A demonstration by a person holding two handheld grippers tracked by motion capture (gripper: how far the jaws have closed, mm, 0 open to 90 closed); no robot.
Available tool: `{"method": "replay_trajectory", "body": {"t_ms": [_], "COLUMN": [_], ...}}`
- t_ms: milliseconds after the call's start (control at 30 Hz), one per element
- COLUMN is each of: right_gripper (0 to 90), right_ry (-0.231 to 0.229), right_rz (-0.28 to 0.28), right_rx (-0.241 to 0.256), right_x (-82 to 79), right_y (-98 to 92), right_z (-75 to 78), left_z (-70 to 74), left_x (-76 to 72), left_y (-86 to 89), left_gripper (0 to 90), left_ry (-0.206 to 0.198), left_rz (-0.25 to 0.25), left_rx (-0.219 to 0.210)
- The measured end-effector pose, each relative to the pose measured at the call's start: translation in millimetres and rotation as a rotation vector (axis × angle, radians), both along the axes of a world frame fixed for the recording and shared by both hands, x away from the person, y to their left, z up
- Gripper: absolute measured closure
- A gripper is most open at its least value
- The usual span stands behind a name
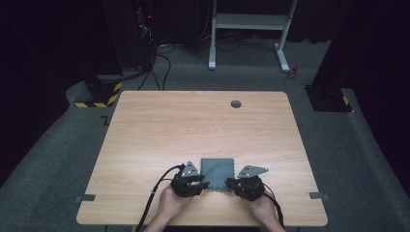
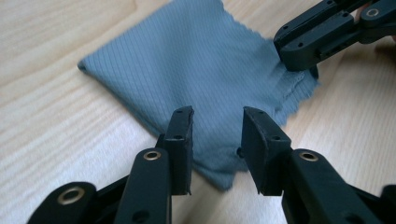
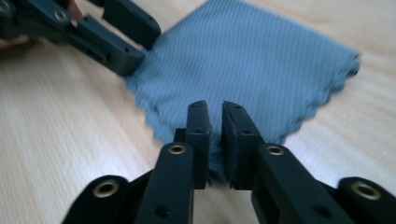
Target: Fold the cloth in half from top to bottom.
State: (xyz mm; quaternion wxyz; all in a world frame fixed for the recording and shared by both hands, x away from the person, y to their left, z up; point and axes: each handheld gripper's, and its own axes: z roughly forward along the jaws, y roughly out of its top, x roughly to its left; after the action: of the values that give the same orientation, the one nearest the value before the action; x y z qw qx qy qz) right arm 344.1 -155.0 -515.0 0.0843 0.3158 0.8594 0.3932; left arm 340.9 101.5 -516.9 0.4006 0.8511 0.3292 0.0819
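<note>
Grey ribbed microfibre cloth [image 1: 216,173] on the wooden table [image 1: 193,125], near corners being gripped.
Right gripper [image 3: 215,122] seemingly pinches its corner; left gripper [image 2: 215,127], jaws spread, must close before lifting.

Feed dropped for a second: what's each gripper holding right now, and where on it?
Right gripper pinches a near corner of the cloth. Left gripper is open over the other near corner, holding nothing.

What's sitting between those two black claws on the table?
A grey-blue cloth lies flat between the left claw and the right claw, each at a near corner. The high view shows it; nothing else lies between them.
</note>
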Motion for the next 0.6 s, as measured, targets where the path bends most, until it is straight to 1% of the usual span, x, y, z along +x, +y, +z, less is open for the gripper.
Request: {"method": "replay_trajectory", "body": {"t_ms": [67,133,233,300,367,400,500,533,600], "right_gripper": [78.5,76.6,75.0,74.3,73.0,72.0,70.0,68.5,68.0], "right_ry": [0.000,-0.027,-0.048,-0.064,-0.065,-0.068,-0.071,-0.063,-0.049], "right_rz": [0.007,0.011,0.010,0.017,0.015,0.020,0.022,0.025,0.011], "right_rx": [-0.015,-0.020,-0.034,-0.045,-0.046,-0.052,-0.061,-0.061,-0.051], "right_x": [-2.5,-5.9,-9.8,-11.2,-12.1,-12.2,-13.5,-12.6,-10.8], "right_y": [-2.0,-4.8,-6.4,-7.3,-7.4,-7.6,-8.0,-9.7,-12.0], "right_z": [-3.6,-4.7,-4.9,-5.0,-5.1,-4.9,-4.6,-4.0,-2.5], "left_z": [-0.7,-1.1,-0.9,-1.2,-1.4,-1.5,-1.9,-1.7,-1.4], "left_x": [-3.2,-5.5,-7.9,-8.0,-8.2,-8.9,-10.2,-10.7,-10.3], "left_y": [2.5,4.0,7.6,10.4,12.2,12.9,15.1,18.5,22.1], "left_gripper": [63.1,62.4,62.0,61.9,61.4,61.0,59.6,58.4,56.0], "left_ry": [-0.001,0.002,-0.007,-0.006,-0.010,-0.005,-0.008,0.010,0.022], "left_rz": [-0.003,0.002,-0.001,0.004,0.008,0.012,0.019,0.029,0.037], "left_rx": [0.007,0.035,0.044,0.041,0.040,0.035,0.033,0.017,0.000]}}
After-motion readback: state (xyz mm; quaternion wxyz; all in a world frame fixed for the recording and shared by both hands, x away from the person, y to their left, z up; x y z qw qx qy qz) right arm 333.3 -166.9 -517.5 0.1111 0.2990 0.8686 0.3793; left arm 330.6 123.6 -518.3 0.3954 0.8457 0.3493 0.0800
